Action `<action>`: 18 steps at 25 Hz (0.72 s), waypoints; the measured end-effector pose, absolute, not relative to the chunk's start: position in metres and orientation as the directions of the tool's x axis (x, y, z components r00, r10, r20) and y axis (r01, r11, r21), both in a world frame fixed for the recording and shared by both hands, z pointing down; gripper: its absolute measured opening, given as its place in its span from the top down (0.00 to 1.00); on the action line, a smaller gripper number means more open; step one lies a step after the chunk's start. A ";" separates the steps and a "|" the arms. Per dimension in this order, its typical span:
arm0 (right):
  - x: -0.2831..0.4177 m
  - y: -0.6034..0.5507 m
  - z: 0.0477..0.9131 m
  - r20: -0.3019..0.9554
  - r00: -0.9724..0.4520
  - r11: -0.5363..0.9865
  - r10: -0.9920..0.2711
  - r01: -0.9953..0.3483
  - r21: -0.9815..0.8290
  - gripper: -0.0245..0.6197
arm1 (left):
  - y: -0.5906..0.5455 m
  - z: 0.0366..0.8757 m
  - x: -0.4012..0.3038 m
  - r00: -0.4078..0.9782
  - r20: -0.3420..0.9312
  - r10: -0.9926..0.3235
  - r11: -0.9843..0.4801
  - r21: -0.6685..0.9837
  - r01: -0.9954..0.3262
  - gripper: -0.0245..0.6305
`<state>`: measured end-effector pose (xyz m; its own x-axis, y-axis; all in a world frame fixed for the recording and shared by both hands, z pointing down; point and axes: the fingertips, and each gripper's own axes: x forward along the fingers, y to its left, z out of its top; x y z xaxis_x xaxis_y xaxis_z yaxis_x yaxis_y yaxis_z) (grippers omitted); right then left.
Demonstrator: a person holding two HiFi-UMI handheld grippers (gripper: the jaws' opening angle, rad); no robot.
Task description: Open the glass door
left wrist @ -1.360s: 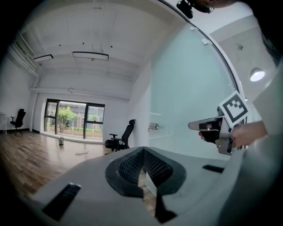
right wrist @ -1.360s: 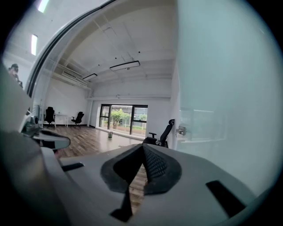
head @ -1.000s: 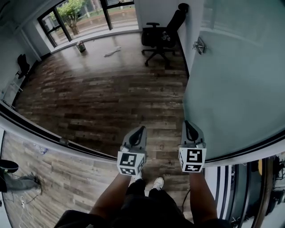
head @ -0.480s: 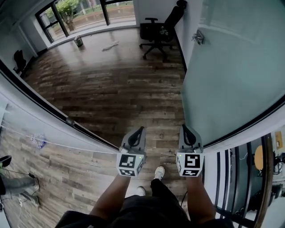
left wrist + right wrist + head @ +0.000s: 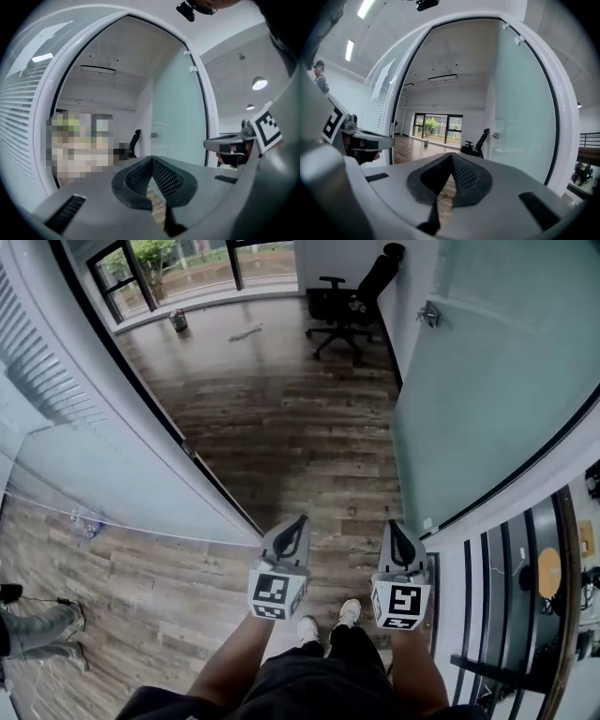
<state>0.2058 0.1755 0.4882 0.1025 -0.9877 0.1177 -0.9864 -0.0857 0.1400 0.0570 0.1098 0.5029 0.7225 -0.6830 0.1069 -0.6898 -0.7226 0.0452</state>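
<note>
The frosted glass door (image 5: 487, 381) stands swung open on the right, its metal handle (image 5: 429, 313) far ahead of me. My left gripper (image 5: 293, 521) and right gripper (image 5: 394, 524) are held side by side at the doorway, pointing into the room, both shut and empty. Neither touches the door. In the left gripper view my left gripper (image 5: 151, 159) has its pads together, with the door (image 5: 178, 117) ahead on the right. In the right gripper view my right gripper (image 5: 451, 155) is also shut, and the door (image 5: 520, 117) and handle (image 5: 494, 136) lie to its right.
A glass wall with blinds (image 5: 84, 446) runs along the left. A black office chair (image 5: 352, 301) stands by the far wall behind the door. A small can (image 5: 177, 321) sits on the wood floor near the windows. A dark railing (image 5: 525, 596) is at right. Another person's legs (image 5: 37, 629) show at lower left.
I have walked forward through the doorway: the door frame and the left glass wall slid toward and past me. Both grippers stayed shut and side by side.
</note>
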 end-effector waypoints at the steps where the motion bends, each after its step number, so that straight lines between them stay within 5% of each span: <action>1: 0.200 0.185 0.489 0.119 0.100 -0.083 -0.988 -0.987 0.139 0.94 | 0.117 0.501 0.051 0.720 0.105 -0.686 -0.720 0.047 -0.692 0.96; 18: 0.181 0.327 0.461 0.058 0.049 -0.040 -0.997 -0.989 0.146 0.94 | 0.271 0.481 0.040 0.675 0.071 -0.734 -0.674 0.037 -0.738 0.96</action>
